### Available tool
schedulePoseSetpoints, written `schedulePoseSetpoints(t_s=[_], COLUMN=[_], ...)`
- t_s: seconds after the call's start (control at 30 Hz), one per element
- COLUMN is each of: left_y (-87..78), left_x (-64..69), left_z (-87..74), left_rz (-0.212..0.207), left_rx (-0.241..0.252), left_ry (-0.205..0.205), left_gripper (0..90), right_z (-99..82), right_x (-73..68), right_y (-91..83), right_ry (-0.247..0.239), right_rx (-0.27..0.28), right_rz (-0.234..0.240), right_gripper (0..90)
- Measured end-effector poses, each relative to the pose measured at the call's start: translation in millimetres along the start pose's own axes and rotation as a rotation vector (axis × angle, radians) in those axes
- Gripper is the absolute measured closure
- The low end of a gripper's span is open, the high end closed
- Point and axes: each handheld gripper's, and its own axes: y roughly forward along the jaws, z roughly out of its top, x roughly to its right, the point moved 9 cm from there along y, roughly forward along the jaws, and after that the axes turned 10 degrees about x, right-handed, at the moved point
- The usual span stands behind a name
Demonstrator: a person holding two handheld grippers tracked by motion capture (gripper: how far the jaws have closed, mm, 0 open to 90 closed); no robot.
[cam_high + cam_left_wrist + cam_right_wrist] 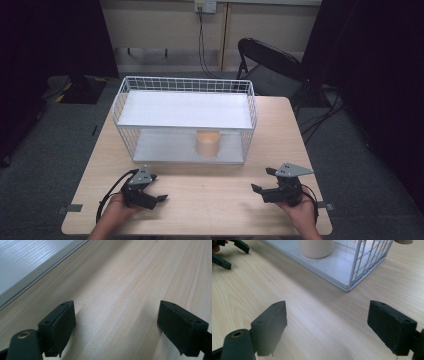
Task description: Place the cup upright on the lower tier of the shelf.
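Left gripper: your jaws stand wide with nothing between them, low over the bare table near its front edge; keep it parked clear of the rack's open front.
Wire rack: the front looks open, so go in level under the upper shelf.
Cup: it stands upright on the lower shelf, right of centre.
Right gripper: jaws spread wide and empty, well apart from the cup; you're probably best placed to reach, closing on the sides without tipping it.
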Motion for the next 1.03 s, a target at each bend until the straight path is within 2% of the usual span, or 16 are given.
schedulePoseSetpoints(t_s=[0.27,0.67,0.97,1.03], left_y=[0.0,-0.1,0.0,0.0], left_x=[0.0,0.0,0.1,0.0], left_z=[0.0,0.0,0.0,0.0], left_rz=[0.0,0.0,-0.001,-0.001], left_rx=[0.0,-0.001,0.0,0.0], left_ry=[0.0,0.0,-0.001,0.0], left_gripper=[14.8,14.8,14.9,14.8], right_z=[-9.8,-26.7,-39.0,-37.7], right_x=[6.9,11.5,13.4,8.7], right_y=[-5.3,-6.3,-4.3,-3.1], right_ry=[0.009,-0.007,-0.033,-0.057], right_rx=[-0.006,-0.02,-0.055,-0.062], right_rz=[-0.006,-0.001,0.007,0.021], right_gripper=[15.6,15.8,16.0,15.7])
